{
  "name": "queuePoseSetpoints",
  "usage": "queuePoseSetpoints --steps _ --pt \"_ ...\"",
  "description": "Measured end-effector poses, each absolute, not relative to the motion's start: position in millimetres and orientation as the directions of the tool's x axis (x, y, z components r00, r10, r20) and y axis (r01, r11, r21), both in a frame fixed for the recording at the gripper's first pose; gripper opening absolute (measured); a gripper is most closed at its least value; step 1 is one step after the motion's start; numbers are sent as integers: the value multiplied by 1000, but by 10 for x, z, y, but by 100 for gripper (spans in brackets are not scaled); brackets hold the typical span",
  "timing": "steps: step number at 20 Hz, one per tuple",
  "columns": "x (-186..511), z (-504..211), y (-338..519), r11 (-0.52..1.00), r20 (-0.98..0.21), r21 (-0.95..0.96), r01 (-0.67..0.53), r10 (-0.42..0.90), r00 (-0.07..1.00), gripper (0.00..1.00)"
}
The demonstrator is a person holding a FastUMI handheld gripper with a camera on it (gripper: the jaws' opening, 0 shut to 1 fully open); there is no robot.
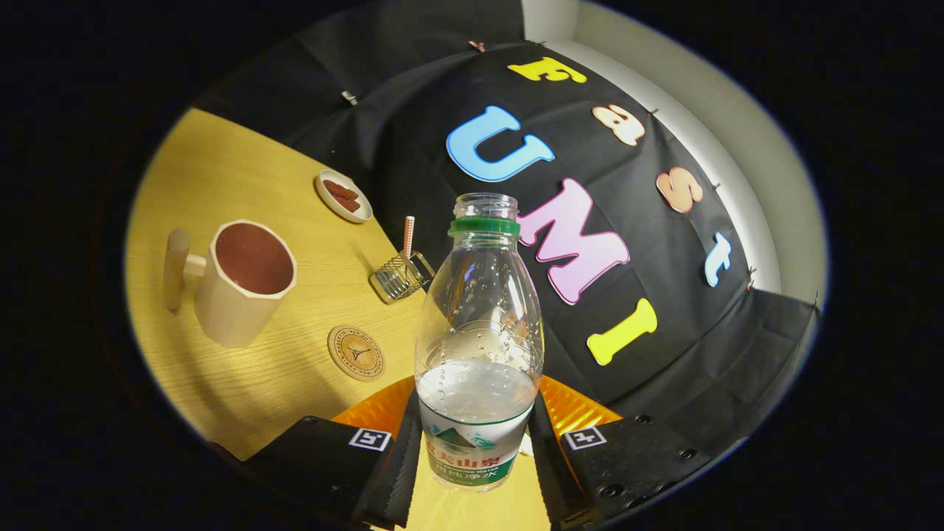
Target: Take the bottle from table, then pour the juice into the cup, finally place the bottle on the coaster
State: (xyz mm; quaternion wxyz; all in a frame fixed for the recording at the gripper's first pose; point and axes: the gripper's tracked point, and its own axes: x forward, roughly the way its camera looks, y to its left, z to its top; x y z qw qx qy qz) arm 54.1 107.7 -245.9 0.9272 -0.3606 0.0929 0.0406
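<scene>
A pale yellow wooden table [243, 383] with fine grain lines carries everything here, and it meets a black cloth wall [413, 125] draped in folds, with a plain white wall [745, 169] showing past the cloth's far edge. The black two-finger gripper [476, 457] has its ribbed fingers [402, 461] pressed against both sides of a clear plastic bottle with a green neck ring and no cap [479, 339], closed only as far as the bottle's width allows; the bottle stands upright between them, about a third full of clear liquid, droplets clinging inside. Beyond the fingers to one side, a round cork coaster with a printed ring [356, 352] lies flat on the table. Farther off sits a cream faceted cup with a dark red inside and a round wooden handle [240, 284]. Near the cloth stand a small wire rack holding a striped straw [402, 273] and a small white dish with reddish-brown pieces [344, 195].
</scene>
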Motion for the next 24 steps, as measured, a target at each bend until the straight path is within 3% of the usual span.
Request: queuePoseSetpoints --steps 11,24 --pt "550 -2624 1390 476 -268 -842 -253 39 963 69" --pt "577 -2617 1443 225 -268 -936 -272 47 962 69"
